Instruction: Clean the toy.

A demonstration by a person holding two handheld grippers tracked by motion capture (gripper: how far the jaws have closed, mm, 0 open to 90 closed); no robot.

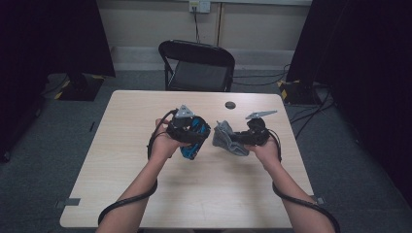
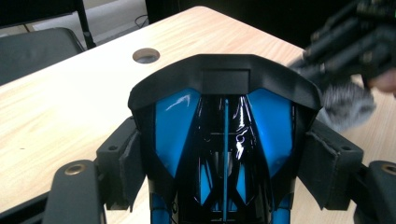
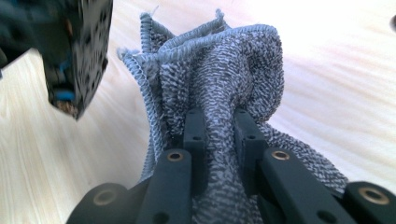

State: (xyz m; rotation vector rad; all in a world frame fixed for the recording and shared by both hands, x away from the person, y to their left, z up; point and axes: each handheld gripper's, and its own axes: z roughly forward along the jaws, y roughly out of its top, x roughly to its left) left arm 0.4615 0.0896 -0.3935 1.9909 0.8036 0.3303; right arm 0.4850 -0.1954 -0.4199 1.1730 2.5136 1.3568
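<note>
Above the middle of the tabletop (image 1: 121, 160), the left tongs (image 1: 194, 138) are spread wide around a glossy blue-and-black shell-like object (image 2: 224, 140), their pads pressed against its two sides so it hangs clear of the wood. Just to its right, the right tongs (image 1: 232, 139) are pinched nearly closed on a bunched grey cloth (image 3: 224, 84), which fans out beyond the jaws toward the blue object. The two things sit close together, not quite touching. A round hole (image 1: 230, 105) lies in the tabletop farther off, before a black chair (image 1: 197, 65).
</note>
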